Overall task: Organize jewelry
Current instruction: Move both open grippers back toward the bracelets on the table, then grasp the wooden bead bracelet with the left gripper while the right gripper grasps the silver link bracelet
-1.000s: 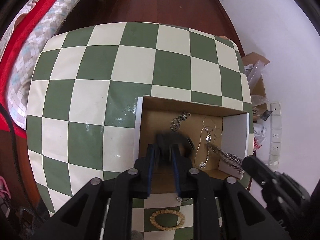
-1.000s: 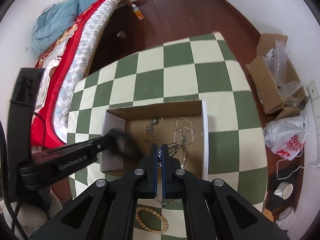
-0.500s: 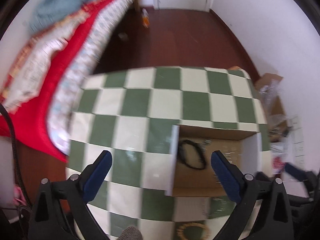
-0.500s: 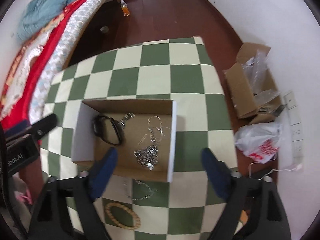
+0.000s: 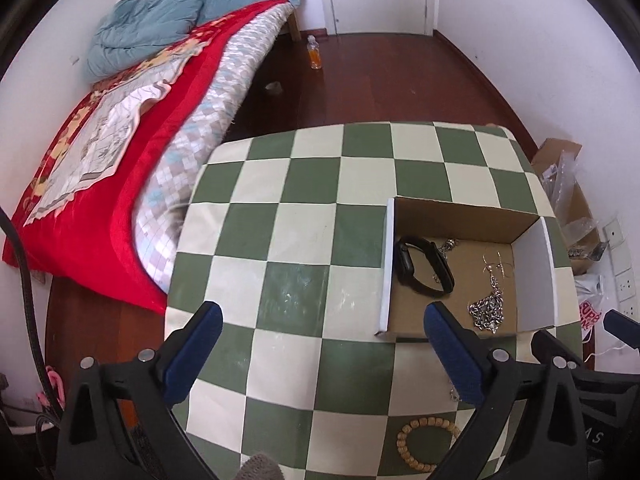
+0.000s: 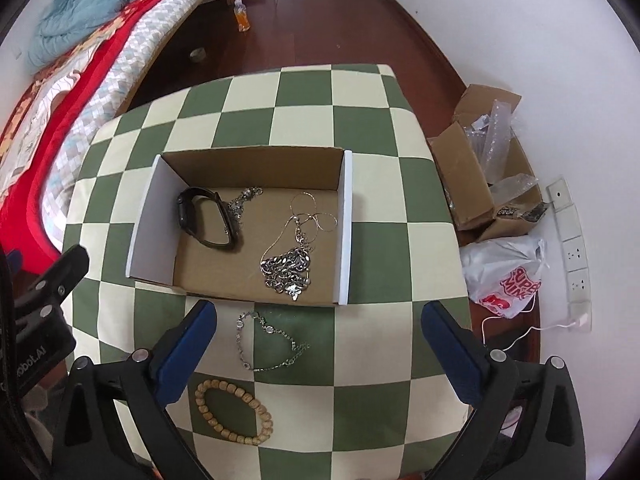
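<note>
My left camera looks down from above the checkered tabletop's [image 5: 304, 240] near left part, facing the far edge; my right one hangs nearer its near right corner. Both share the cardboard box [image 5: 464, 216] [image 6: 252, 168].

Matt cardboard box [image 6: 256, 168], shiny metal chains [image 6: 288, 266]

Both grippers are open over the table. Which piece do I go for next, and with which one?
Probably lower the right gripper onto the thin silver bracelet. It lies on the checkered cloth almost between the open fingers, just outside the cardboard box, which already holds a black band and silver chains. The wooden bead bracelet is also out, but nearer the camera.
</note>
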### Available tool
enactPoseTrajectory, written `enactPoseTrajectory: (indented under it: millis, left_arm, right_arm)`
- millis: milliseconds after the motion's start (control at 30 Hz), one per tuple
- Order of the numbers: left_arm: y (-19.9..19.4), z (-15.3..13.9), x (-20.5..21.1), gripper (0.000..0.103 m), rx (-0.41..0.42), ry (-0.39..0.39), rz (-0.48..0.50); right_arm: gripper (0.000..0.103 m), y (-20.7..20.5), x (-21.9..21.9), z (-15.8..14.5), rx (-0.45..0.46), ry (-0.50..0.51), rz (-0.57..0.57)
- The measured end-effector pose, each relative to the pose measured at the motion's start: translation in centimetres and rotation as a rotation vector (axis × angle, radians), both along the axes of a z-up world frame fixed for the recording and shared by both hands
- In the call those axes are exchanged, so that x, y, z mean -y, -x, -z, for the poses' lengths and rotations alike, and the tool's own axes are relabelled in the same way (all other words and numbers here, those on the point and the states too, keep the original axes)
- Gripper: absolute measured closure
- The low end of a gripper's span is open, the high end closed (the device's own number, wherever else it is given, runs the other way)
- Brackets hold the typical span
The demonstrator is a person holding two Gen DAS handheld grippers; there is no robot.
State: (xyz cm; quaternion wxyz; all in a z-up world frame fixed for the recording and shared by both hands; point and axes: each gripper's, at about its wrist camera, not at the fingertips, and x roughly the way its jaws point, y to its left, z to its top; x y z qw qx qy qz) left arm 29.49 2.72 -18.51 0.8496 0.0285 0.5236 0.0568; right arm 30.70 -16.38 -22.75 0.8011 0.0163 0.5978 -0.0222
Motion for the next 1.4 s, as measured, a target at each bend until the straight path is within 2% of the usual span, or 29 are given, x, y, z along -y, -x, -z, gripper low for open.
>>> enactPoseTrajectory:
  millis: [267,467,667,767,867,900,933,1000,1200,1333,1367,1400]
  left_arm:
    - [3.8,-2.5,-0.3,0.000,0.084,-0.012,-0.028]
    - [6.0,-4.4,-0.6,0.000,0.120,0.016,-0.037]
    - [8.2,-5.6,-0.4,0.000,0.132,0.031,-0.027]
    - [9.1,-4.0,-0.2,0.000,0.083,0.029,-0.029]
    - [9.6,-0.9,0.3,0.000,-0.002,0.027,-0.019]
    - [9.7,0.4,0.7,0.000,-0.040,0.023,-0.017]
    - [9.8,1.5,0.9,0.000,-0.068,0.027,-0.013]
    - [9.8,3.9,1.5,0.001,-0.123,0.034,-0.013]
    - [9.4,9.7,3.4,0.002,-0.247,0.056,-0.001]
    - [9.1,11.9,4.0,0.018,-0.300,0.082,0.010]
    - [9.1,12.2,4.0,0.027,-0.299,0.081,0.007]
    - [9.1,12.3,4.0,0.031,-0.296,0.074,0.004]
  right_arm:
    - [0.000,2.7,0.2,-2.8,0.107,0.026,0.018]
    - [0.000,5.2,0.4,-5.6,0.189,0.046,0.019]
    - [0.000,7.5,0.8,-7.4,0.221,-0.005,0.022]
    - [0.000,8.5,1.5,-6.7,0.200,-0.032,0.037]
    - [0.001,9.0,2.3,-4.6,0.149,-0.048,0.050]
    - [0.010,9.1,2.5,-3.7,0.127,-0.048,0.052]
    - [0.025,9.2,2.8,-2.7,0.099,-0.052,0.056]
    - [0.039,9.2,3.3,-0.7,0.052,-0.065,0.064]
    - [0.040,8.7,4.1,3.6,-0.022,-0.104,0.062]
    - [0.040,7.9,4.2,5.7,-0.062,-0.142,0.057]
    - [0.040,7.6,4.2,6.2,-0.071,-0.155,0.055]
    - [0.040,7.4,4.1,6.5,-0.076,-0.181,0.048]
